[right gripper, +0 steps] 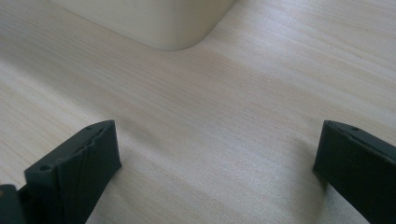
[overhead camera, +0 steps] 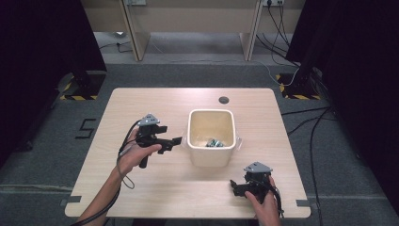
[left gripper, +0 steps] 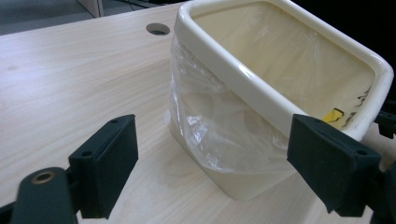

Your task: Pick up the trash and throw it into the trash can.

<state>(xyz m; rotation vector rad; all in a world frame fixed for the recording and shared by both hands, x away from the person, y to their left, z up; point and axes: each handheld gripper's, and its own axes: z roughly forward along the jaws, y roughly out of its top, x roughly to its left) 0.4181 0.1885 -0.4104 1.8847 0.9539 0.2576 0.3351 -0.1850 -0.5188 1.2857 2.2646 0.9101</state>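
A cream square bin [overhead camera: 211,137] lined with a clear plastic bag [left gripper: 210,126] stands mid-table, with some small crumpled items [overhead camera: 214,142] at its bottom. My left gripper [overhead camera: 175,141] hovers just left of the bin, open, its jaws pointing at the bag hanging over the bin's left wall [left gripper: 261,93]; nothing is between them. My right gripper [overhead camera: 234,186] rests low near the table's front edge, below the bin's right corner [right gripper: 159,28], open over bare wood.
The light wooden table [overhead camera: 141,108] has a round cable hole [overhead camera: 224,100] behind the bin. Cables and black stands lie on the floor beyond the table's far corners. Bare wood stretches left of and in front of the bin.
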